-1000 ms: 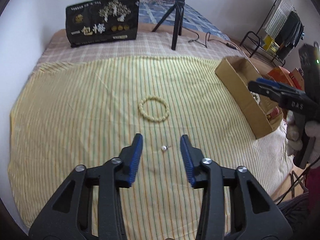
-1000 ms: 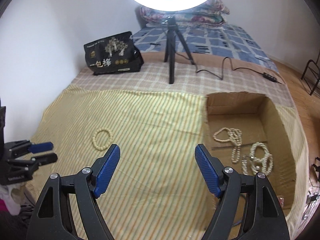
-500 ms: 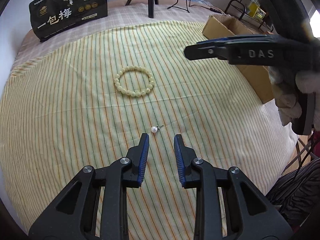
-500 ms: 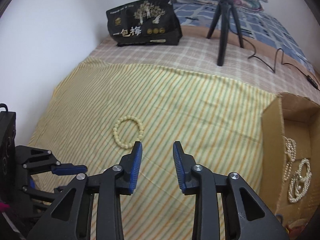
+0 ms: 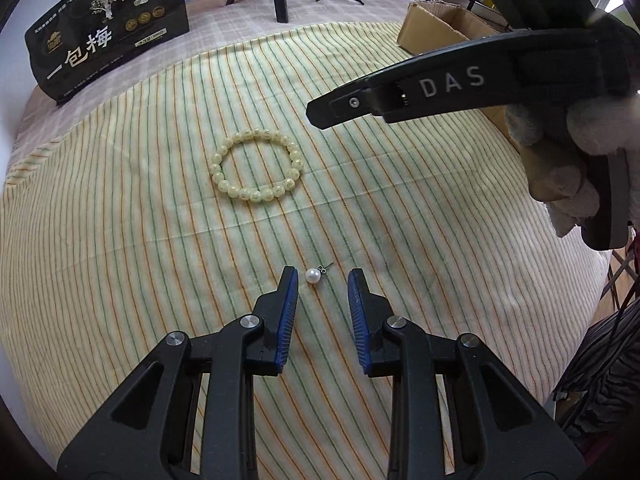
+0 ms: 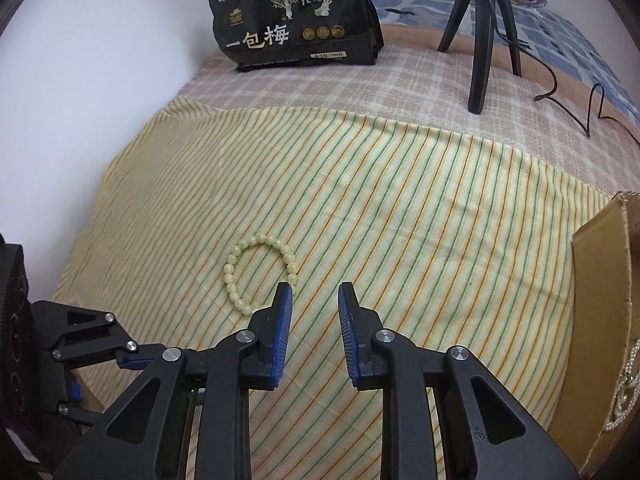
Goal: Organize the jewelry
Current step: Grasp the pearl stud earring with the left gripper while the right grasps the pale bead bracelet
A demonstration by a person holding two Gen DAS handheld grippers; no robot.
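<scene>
Lying on the striped cloth [image 5: 120,240] that covers the bed, the pearl earring [image 5: 312,275] has its thin post pointing up and to the right in the left wrist view, the pearl at the lower left end of that short axis. The bead bracelet [image 5: 256,165] lies flat as a round loop farther up the cloth, well apart from the earring.

The left claw [image 5: 322,280] points steeply down with its jaws narrowly apart; the earring sits between the tips, nearer the left pad, and neither pad presses on it. The right claw [image 6: 315,294] is closing — nothing lies between its blue pads, and its left tip is just beside the bracelet's near edge. A gloved hand [image 5: 568,152] carries it, and its side reads "DAS".

A cardboard box [image 6: 600,264] at the cloth's right edge holds pearl strands [image 6: 624,392]. The black bag [image 6: 296,20] at the back bears "一包梅" in white.
</scene>
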